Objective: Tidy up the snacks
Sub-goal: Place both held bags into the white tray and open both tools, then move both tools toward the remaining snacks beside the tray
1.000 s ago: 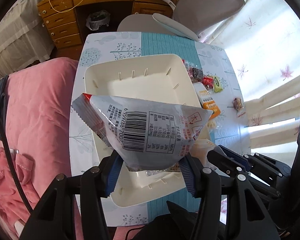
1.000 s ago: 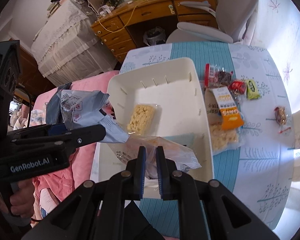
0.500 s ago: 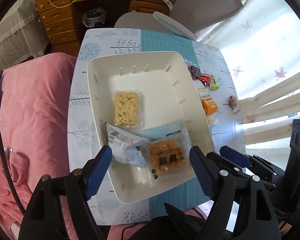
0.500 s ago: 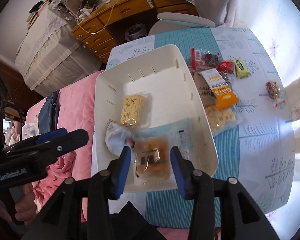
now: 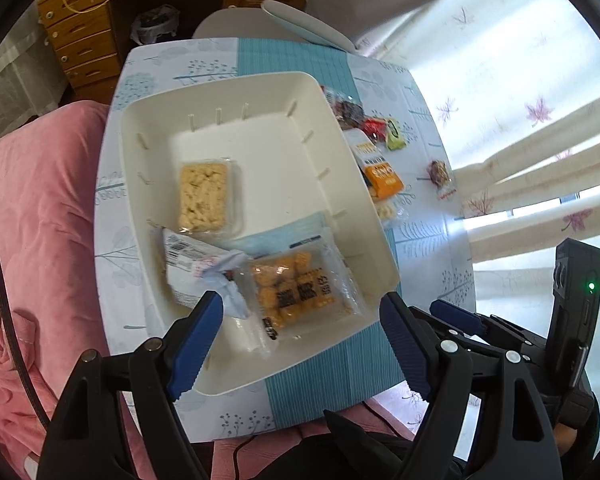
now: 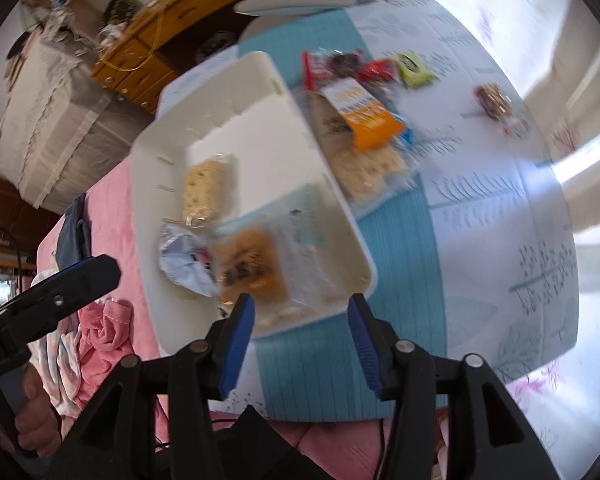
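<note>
A white tray (image 5: 340, 184) on the table holds a pale cracker pack (image 5: 206, 196), a crumpled silver bag (image 5: 192, 268), a clear pack of orange snacks (image 5: 296, 292) and a pale blue packet (image 5: 276, 240). My left gripper (image 5: 300, 304) hangs open above the tray's near end and grips nothing. In the blurred right wrist view, my right gripper (image 6: 300, 300) is over the tray's (image 6: 160, 160) near rim. Its jaws are opening and nothing is pressed between them. The orange snacks (image 6: 252, 264) and silver bag (image 6: 184, 260) lie just beyond it.
Right of the tray lie an orange pack (image 5: 382, 174), a clear cracker pack (image 6: 368, 168), small red and green candies (image 5: 394, 138) and a wrapped sweet (image 5: 440, 174). A pink blanket (image 5: 40, 200) borders the table's left side. A grey chair (image 5: 260, 20) and a wooden desk stand beyond.
The silver bag left my left gripper and now lies in the tray. The clear orange snack pack left my right gripper. Both grippers opened, and the right one rolled and shifted.
</note>
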